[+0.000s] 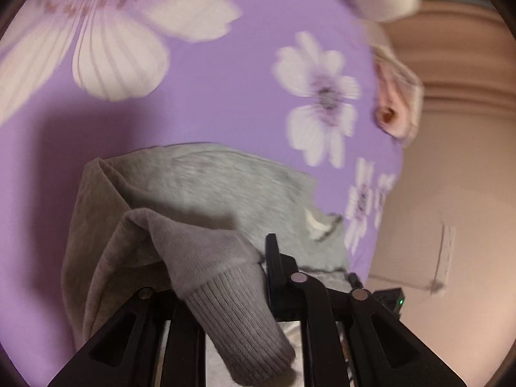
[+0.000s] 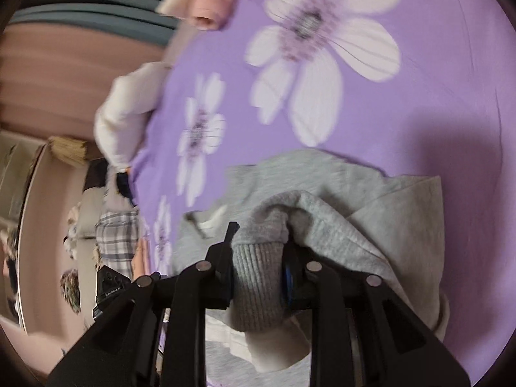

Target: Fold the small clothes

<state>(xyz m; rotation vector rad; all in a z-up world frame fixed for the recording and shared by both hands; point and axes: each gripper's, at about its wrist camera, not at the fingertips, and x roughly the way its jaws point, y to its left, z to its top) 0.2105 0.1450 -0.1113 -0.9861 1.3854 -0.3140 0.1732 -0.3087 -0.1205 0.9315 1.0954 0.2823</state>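
Note:
A small grey sweatshirt (image 1: 225, 187) lies on a purple bedsheet with white flowers (image 1: 225, 64). My left gripper (image 1: 222, 277) is shut on one ribbed grey cuff (image 1: 238, 319) and holds that sleeve lifted over the garment. My right gripper (image 2: 258, 274) is shut on the other ribbed cuff (image 2: 258, 287), its sleeve bunched above the sweatshirt's body (image 2: 338, 177). A small white logo shows on the chest (image 1: 314, 221). Both views are motion-blurred.
Cream and pink clothes (image 1: 396, 103) lie at the sheet's edge; they also show in the right wrist view (image 2: 129, 109). A plaid garment (image 2: 117, 238) and the room floor (image 1: 451, 193) lie beyond the bed's edge.

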